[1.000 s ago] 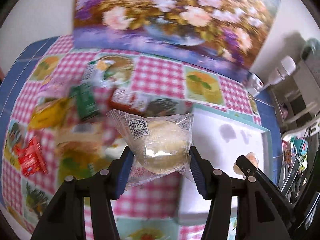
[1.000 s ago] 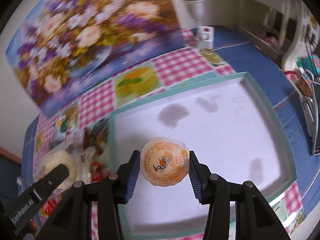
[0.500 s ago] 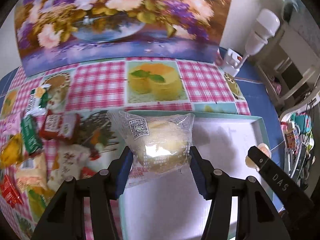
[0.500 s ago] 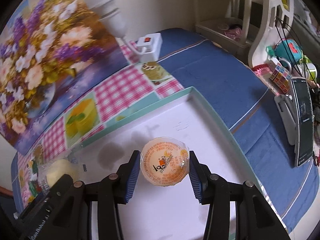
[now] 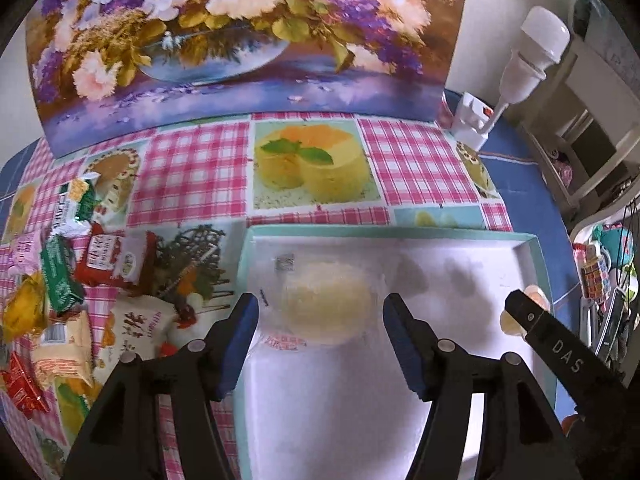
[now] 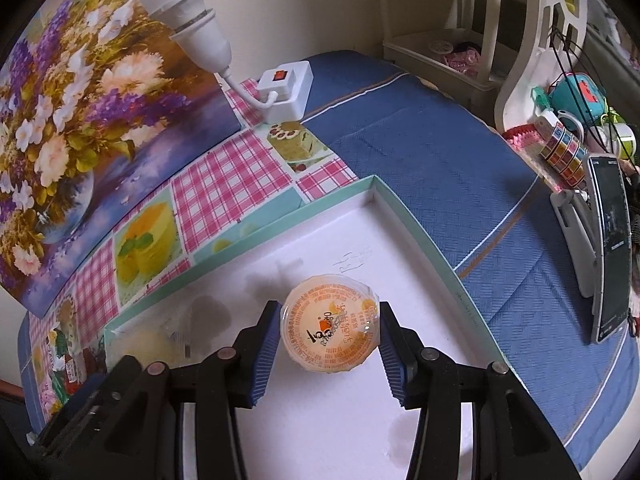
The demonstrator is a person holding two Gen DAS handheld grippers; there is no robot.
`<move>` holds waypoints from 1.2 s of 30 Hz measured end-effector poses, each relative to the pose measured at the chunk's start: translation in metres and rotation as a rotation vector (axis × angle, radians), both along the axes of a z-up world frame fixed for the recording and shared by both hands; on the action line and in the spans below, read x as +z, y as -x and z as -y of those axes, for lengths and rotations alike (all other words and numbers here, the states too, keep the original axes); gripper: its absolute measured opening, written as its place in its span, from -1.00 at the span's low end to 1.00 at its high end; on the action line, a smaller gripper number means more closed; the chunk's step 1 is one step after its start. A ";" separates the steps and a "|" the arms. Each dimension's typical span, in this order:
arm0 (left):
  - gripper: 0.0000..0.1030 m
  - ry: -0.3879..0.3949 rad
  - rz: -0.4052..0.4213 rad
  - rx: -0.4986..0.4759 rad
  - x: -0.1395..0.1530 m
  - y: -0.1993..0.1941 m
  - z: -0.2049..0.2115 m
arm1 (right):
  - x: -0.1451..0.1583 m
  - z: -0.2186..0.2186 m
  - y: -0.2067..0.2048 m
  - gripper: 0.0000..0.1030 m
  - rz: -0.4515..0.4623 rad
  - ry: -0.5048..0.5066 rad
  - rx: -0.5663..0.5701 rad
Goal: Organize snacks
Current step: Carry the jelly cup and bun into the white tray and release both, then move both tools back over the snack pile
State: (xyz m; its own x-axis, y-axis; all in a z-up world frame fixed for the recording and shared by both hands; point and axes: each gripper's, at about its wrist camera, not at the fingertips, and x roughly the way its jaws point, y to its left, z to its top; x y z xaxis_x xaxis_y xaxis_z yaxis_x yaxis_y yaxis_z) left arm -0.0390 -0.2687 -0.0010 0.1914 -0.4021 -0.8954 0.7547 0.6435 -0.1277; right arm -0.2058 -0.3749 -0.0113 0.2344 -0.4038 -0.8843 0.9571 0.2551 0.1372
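A clear-wrapped pale bun [image 5: 326, 304] lies blurred in the near left part of the white tray with teal rim [image 5: 384, 233]. My left gripper [image 5: 320, 312] is open around it, jaws apart from the wrapper. My right gripper [image 6: 328, 328] is open; an orange jelly cup [image 6: 330, 334] sits between its jaws, with a gap on each side, over the tray's [image 6: 416, 220] far right part. The bun shows faintly in the right wrist view [image 6: 150, 340]. A pile of snack packets [image 5: 68, 292] lies on the checked cloth left of the tray.
A flower painting [image 5: 240, 40] stands at the table's back. A white lamp and switch box [image 6: 286, 88] sit behind the tray's right corner. A phone on a stand [image 6: 608, 240] and shelves with toys are at the right, on and past the blue cloth.
Both grippers opened. The bun dropped from the left jaws into the tray. The jelly cup came loose in the right jaws as that gripper moved toward the tray's right corner.
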 end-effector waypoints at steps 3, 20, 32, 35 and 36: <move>0.39 0.002 0.007 0.027 0.005 -0.005 -0.005 | 0.000 -0.001 -0.001 0.04 -0.012 0.004 0.002; 0.71 -0.078 0.080 0.149 -0.005 -0.026 -0.017 | 0.004 -0.006 -0.010 1.00 -0.036 0.080 0.045; 0.71 -0.082 0.159 0.158 -0.005 -0.027 -0.025 | 0.008 -0.011 -0.011 1.00 -0.060 0.129 0.075; 0.71 -0.086 0.147 0.167 -0.003 -0.030 -0.032 | 0.008 -0.013 -0.011 1.00 -0.060 0.112 0.088; 0.71 -0.087 0.144 0.170 -0.003 -0.030 -0.035 | 0.009 -0.014 -0.010 1.00 -0.054 0.101 0.089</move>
State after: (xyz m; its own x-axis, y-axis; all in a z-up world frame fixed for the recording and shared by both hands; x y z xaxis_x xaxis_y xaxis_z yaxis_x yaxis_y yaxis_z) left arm -0.0088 -0.2338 -0.0038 0.3782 -0.2762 -0.8836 0.6413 0.7665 0.0348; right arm -0.1954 -0.3610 -0.0028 0.2263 -0.4716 -0.8523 0.9355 0.3490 0.0552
